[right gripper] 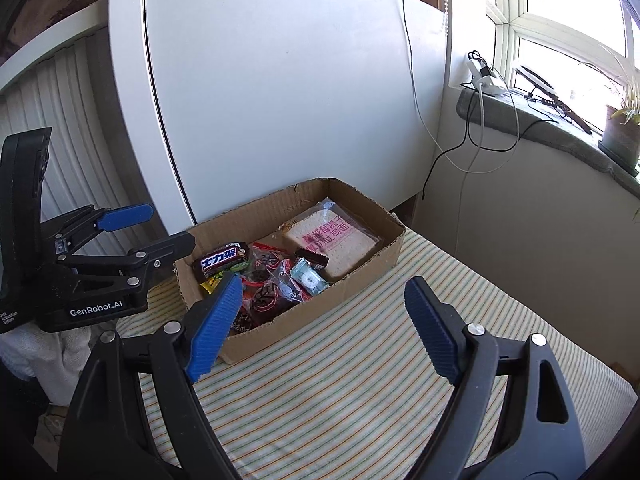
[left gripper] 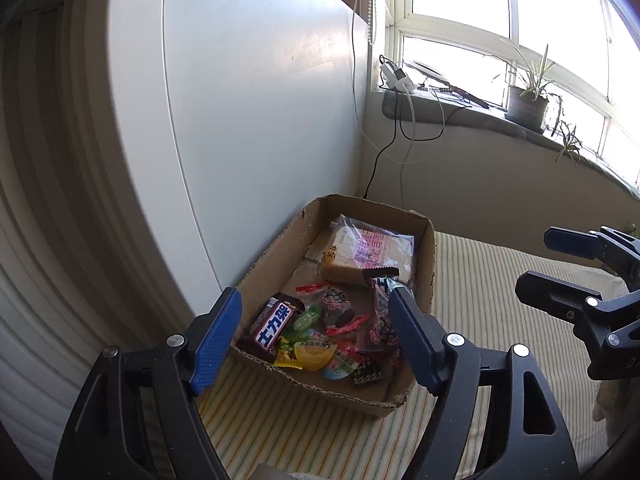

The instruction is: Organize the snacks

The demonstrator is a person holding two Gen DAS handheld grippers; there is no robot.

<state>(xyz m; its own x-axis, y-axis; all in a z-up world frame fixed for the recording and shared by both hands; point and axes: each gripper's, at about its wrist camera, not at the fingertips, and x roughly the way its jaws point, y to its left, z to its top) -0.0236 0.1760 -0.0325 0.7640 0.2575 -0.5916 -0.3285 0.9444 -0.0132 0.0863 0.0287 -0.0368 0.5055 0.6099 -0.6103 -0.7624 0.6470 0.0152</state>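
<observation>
We take the cardboard box as our landmark. It sits on a striped cloth, its far long side against a white panel.

Left gripper: we hold it tilted downward over the near short end of the box, just above the rim. Its blue pads are spread wide with nothing between them; the pile of snacks lies below, seen through the gap.

Right gripper: we hold it at a similar downward tilt, off the near long side of the box, above the cloth. Its jaws are also spread wide and grip nothing. One pad overlaps the box corner in the right wrist view; whether it touches the cardboard we cannot tell.

Contents of the box:
- a chocolate bar at the near end, beside the wall nearest the panel;
- small candies in mixed wrappers, heaped next to the bar;
- a bagged slice of bread at the far end, lying flat.

No snack lies on the cloth outside the box.
</observation>
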